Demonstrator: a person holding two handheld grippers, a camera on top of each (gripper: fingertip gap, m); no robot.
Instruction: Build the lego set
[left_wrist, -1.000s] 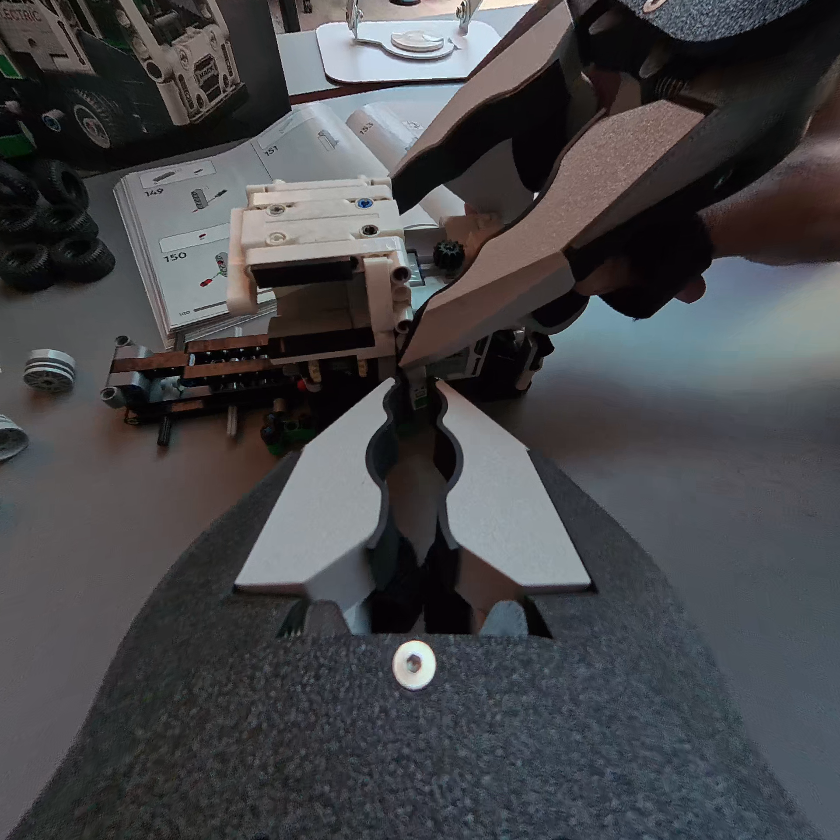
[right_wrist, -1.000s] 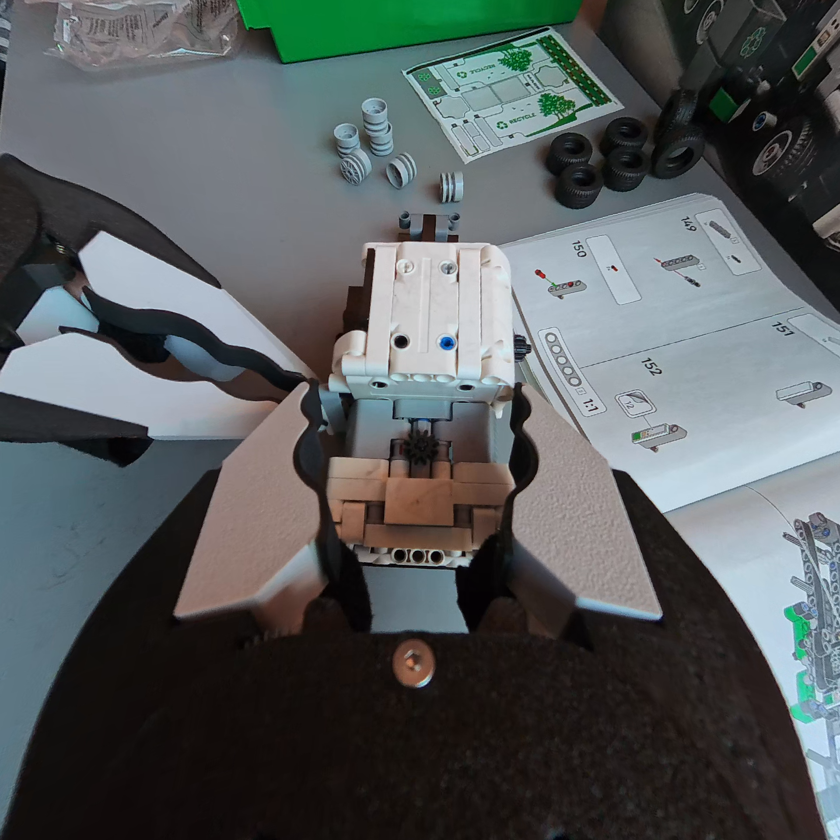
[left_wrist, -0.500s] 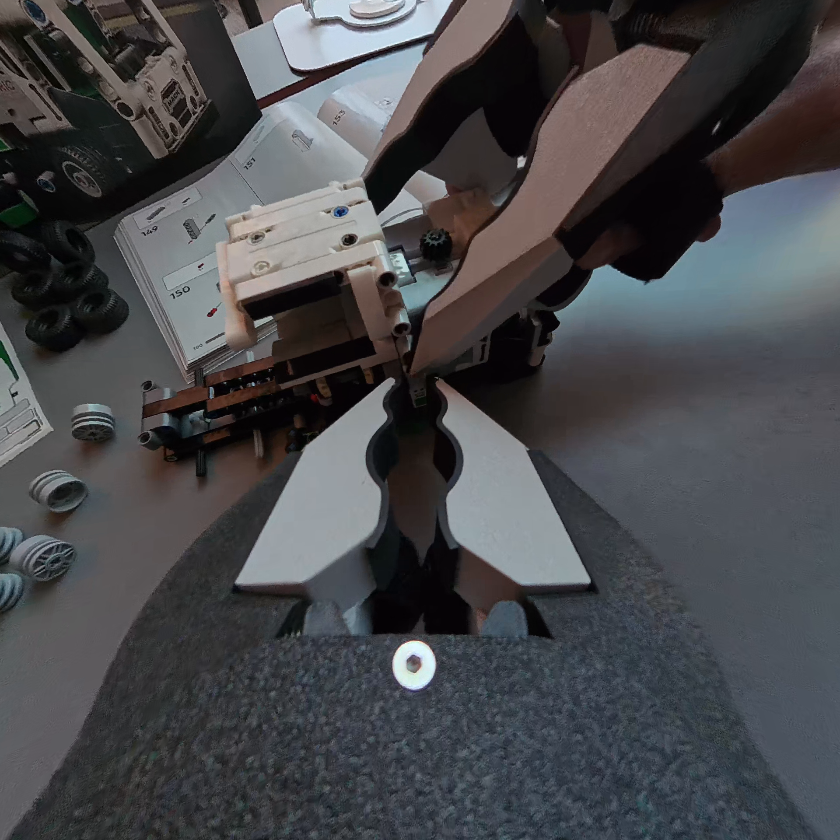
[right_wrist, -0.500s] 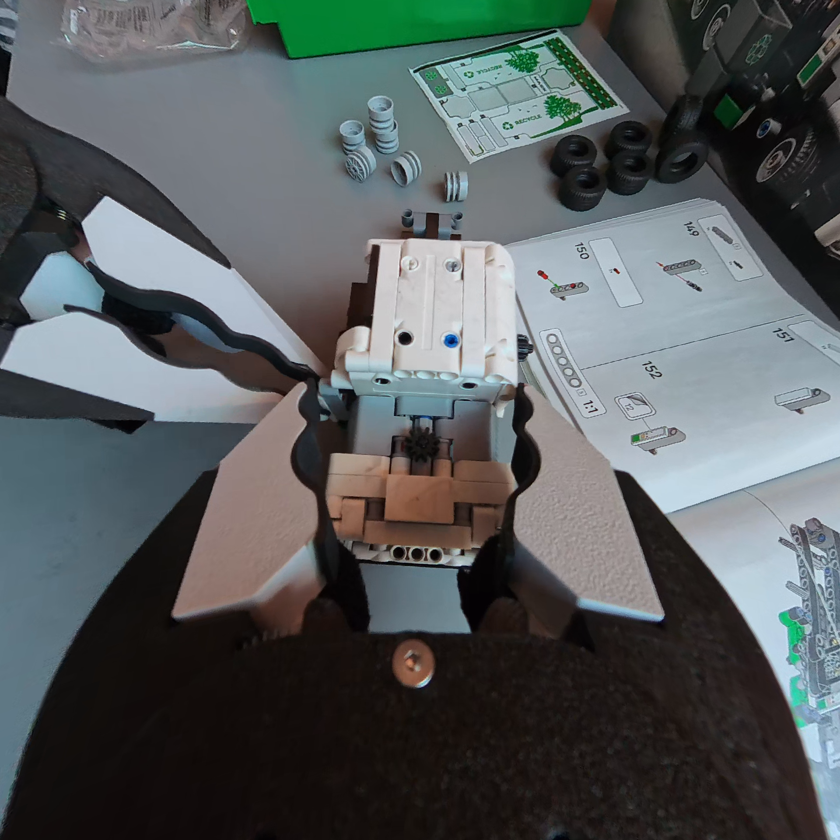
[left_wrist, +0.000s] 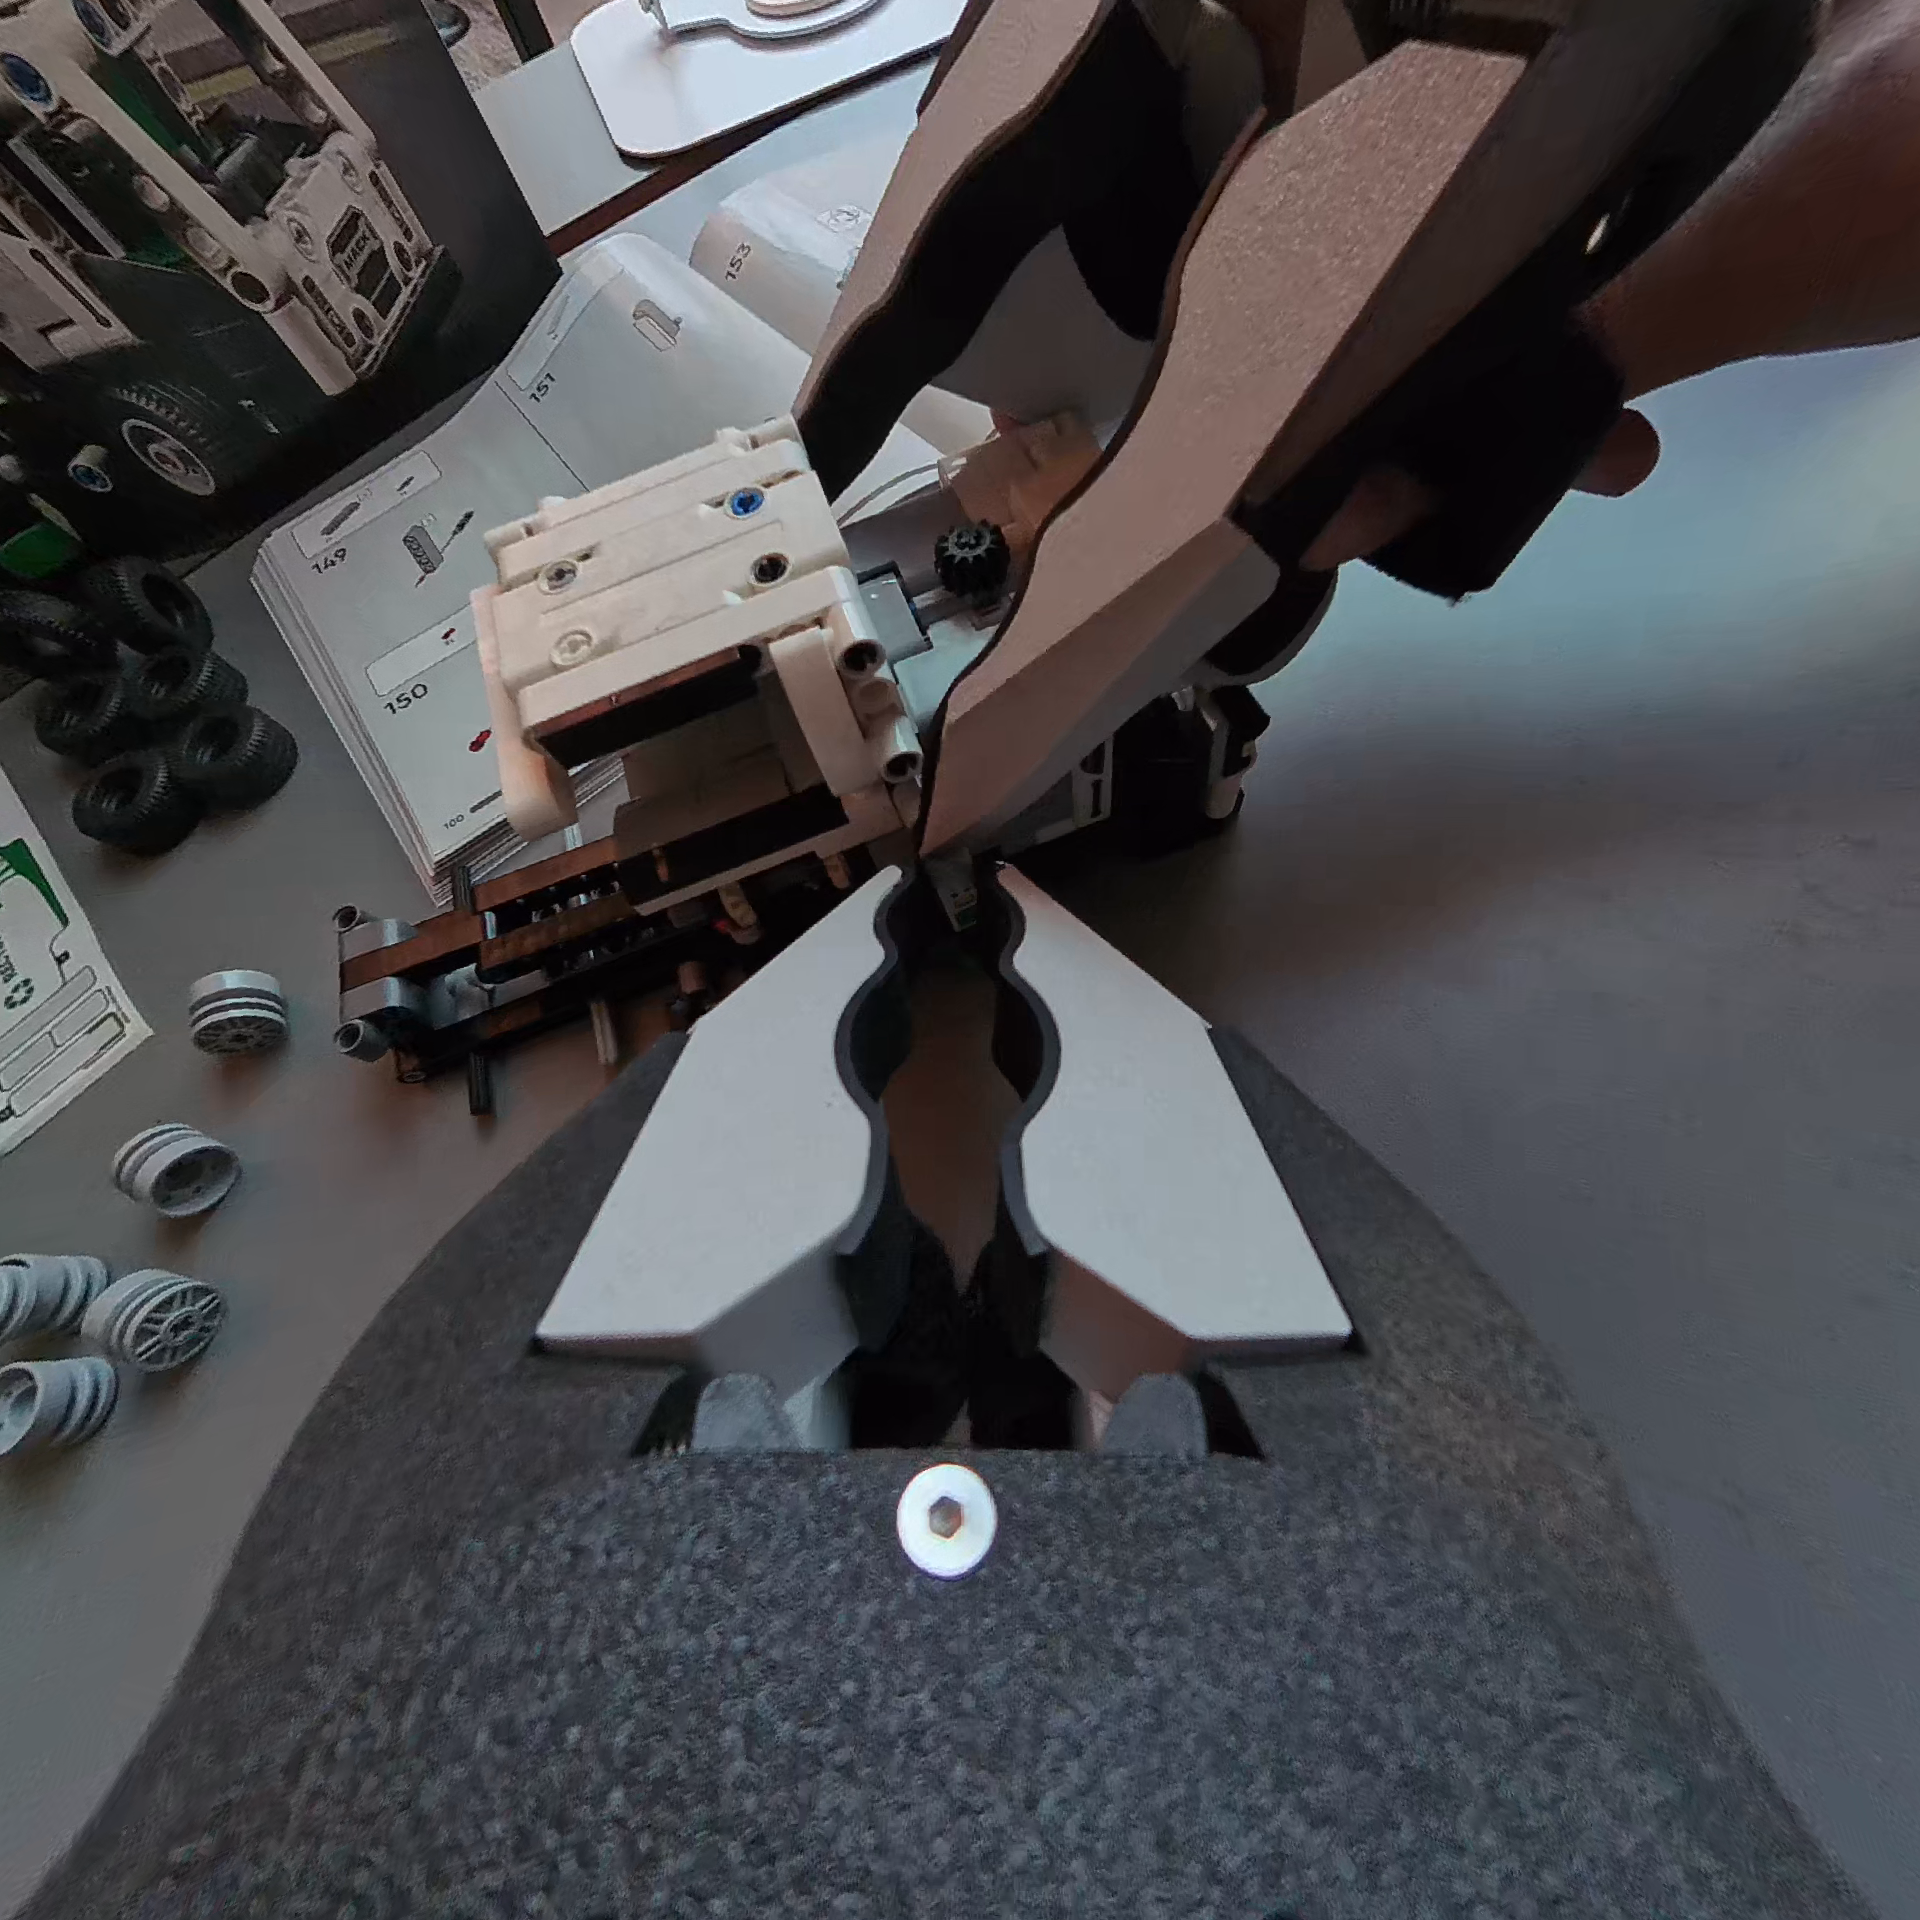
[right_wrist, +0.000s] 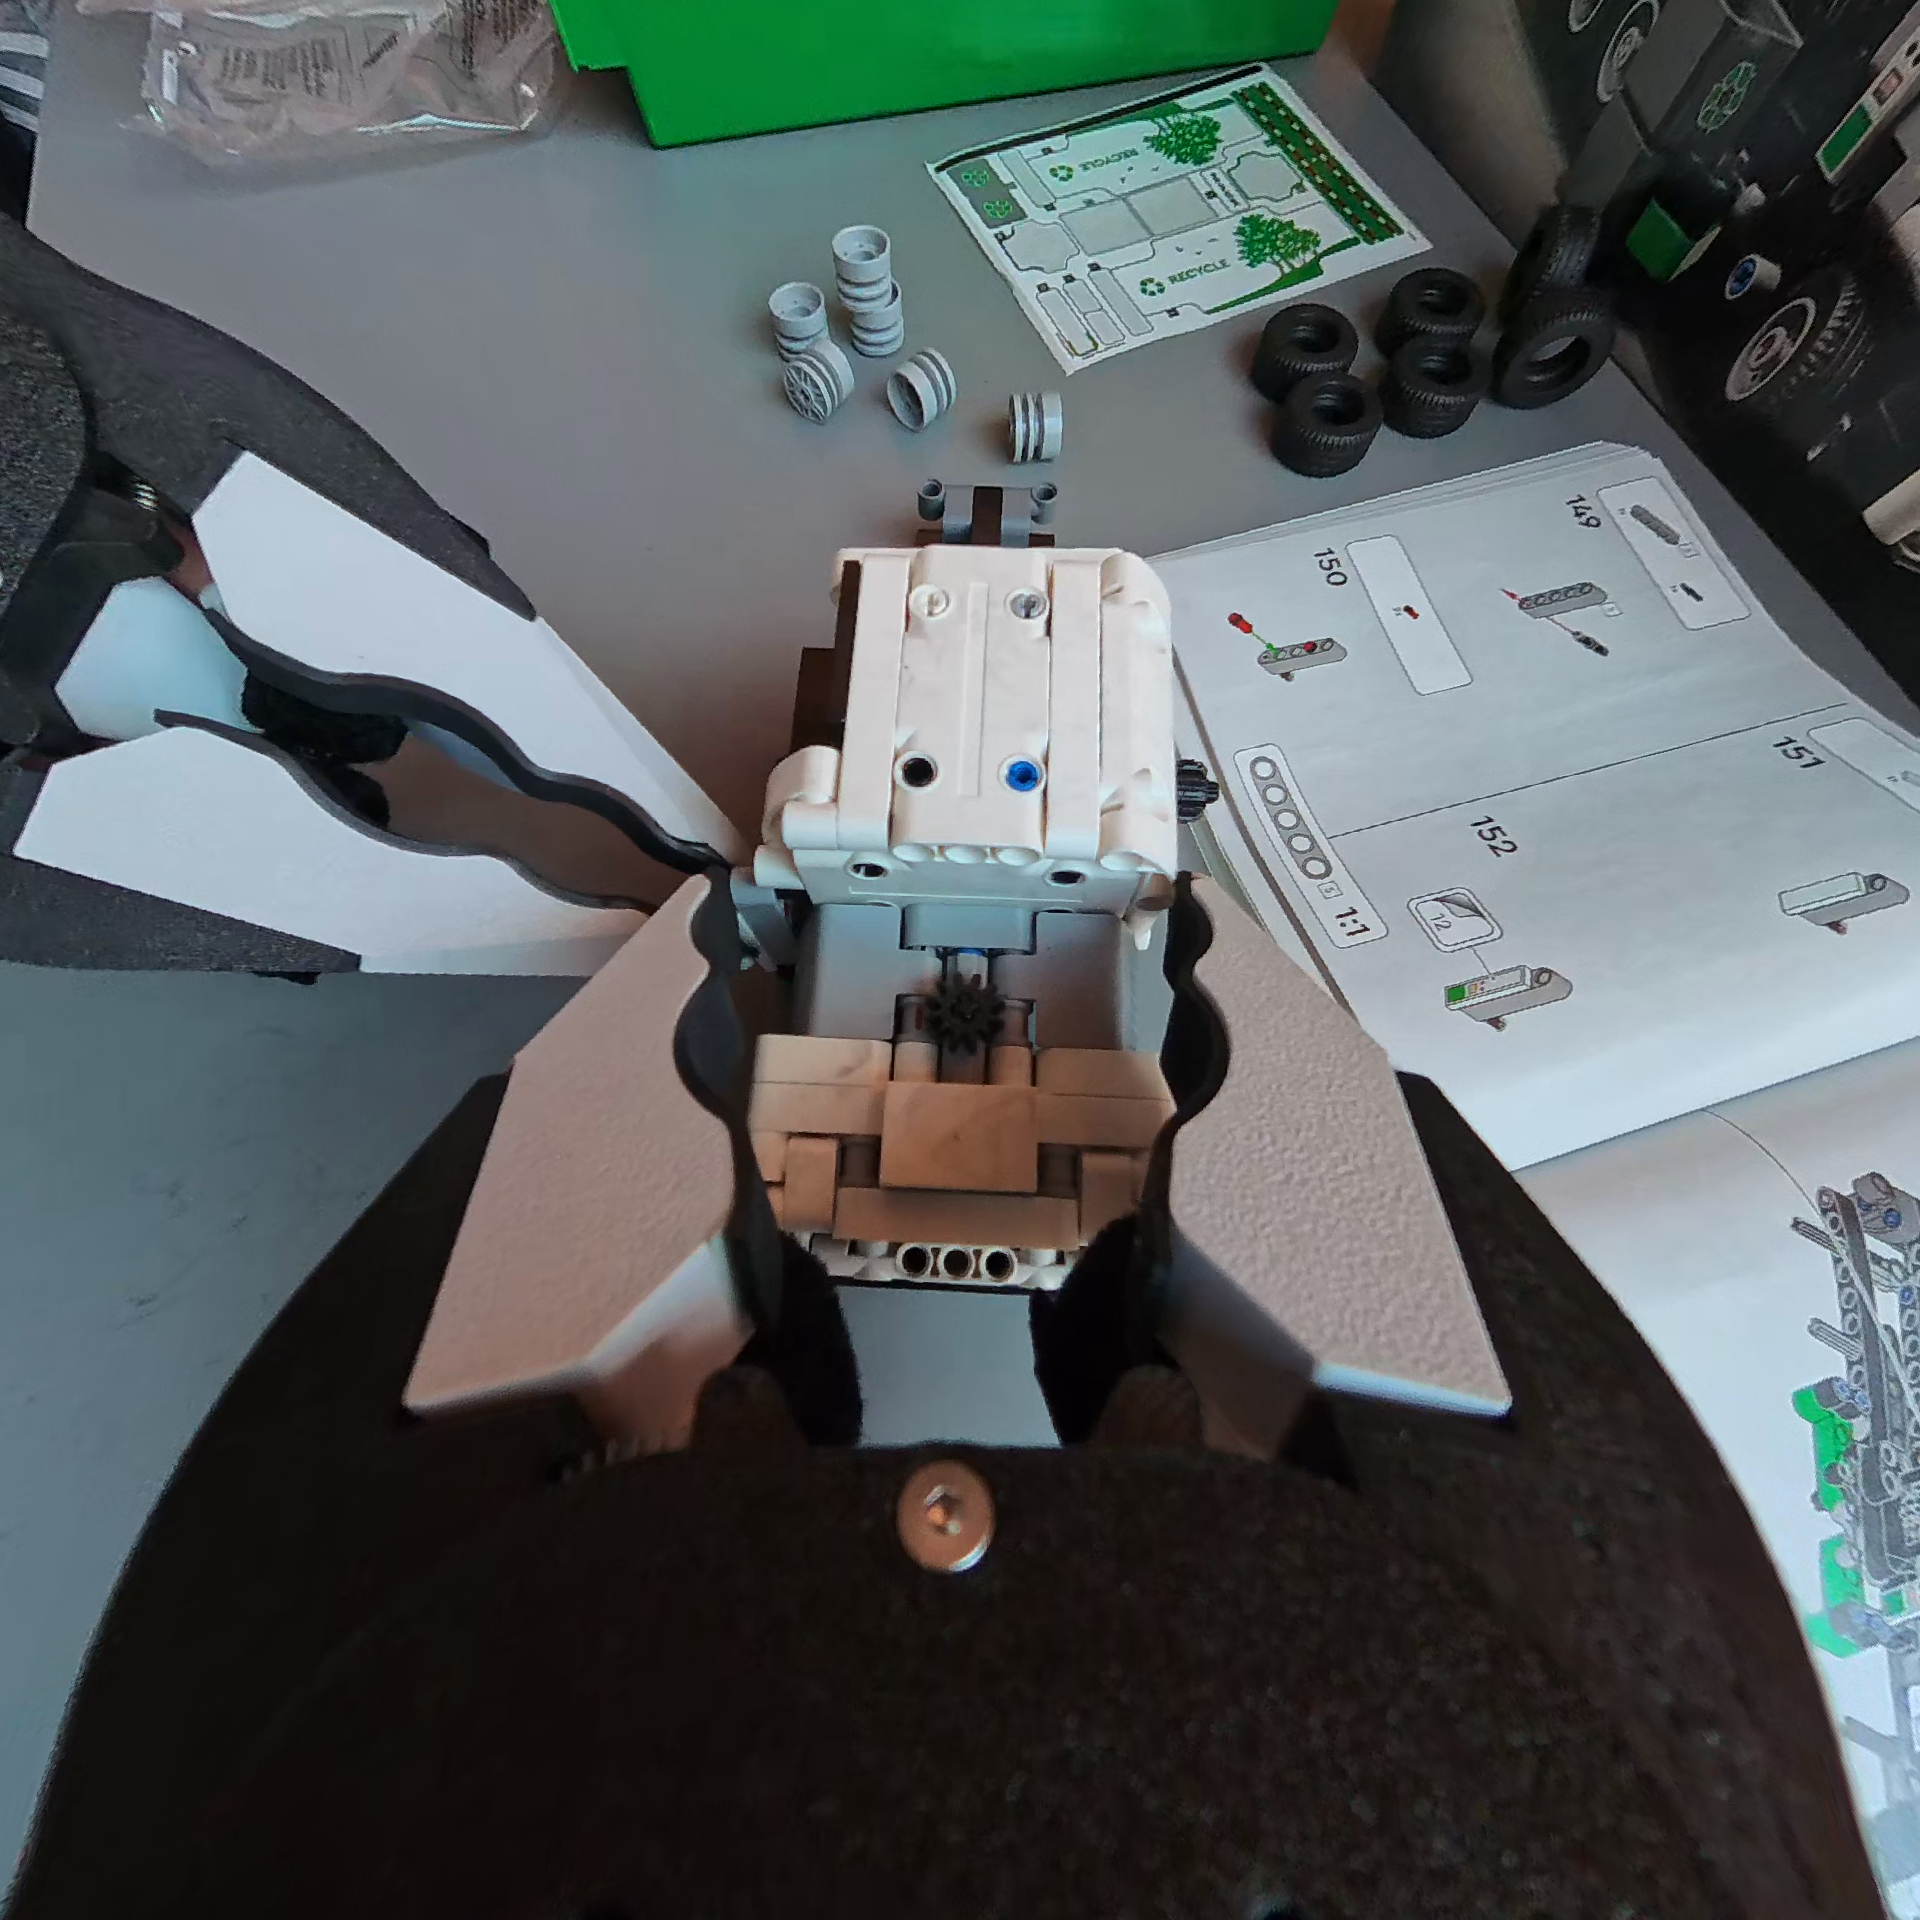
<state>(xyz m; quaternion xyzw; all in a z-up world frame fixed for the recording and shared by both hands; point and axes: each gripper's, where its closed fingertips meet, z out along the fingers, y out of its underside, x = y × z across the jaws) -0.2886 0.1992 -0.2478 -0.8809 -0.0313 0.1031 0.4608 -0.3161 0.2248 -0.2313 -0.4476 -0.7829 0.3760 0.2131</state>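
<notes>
The partly built lego truck model (right_wrist: 987, 727), with a white cab, tan bricks and a black gear, sits between my right gripper's (right_wrist: 948, 904) fingers, which are shut on its sides. In the left wrist view the model (left_wrist: 665, 623) is tilted, with its dark chassis reaching left, and the right gripper (left_wrist: 1143, 499) comes down from the upper right. My left gripper (left_wrist: 951, 883) is shut on a small grey piece with a green mark (left_wrist: 961, 896), and its tips touch the model's side. The left gripper also shows at the left of the right wrist view (right_wrist: 707, 857).
An open instruction booklet (right_wrist: 1558, 831) lies right of the model. Black tyres (right_wrist: 1382, 374), grey wheel rims (right_wrist: 862, 322) and a sticker sheet (right_wrist: 1174, 208) lie beyond it. A green box (right_wrist: 935, 62), a plastic bag (right_wrist: 312, 73) and the set box (right_wrist: 1766, 208) stand at the table's far side.
The left wrist view has swung, so the model looks more tilted and more grey rims show at the left. The left tips stay at the model's side. The right grip is unchanged.
</notes>
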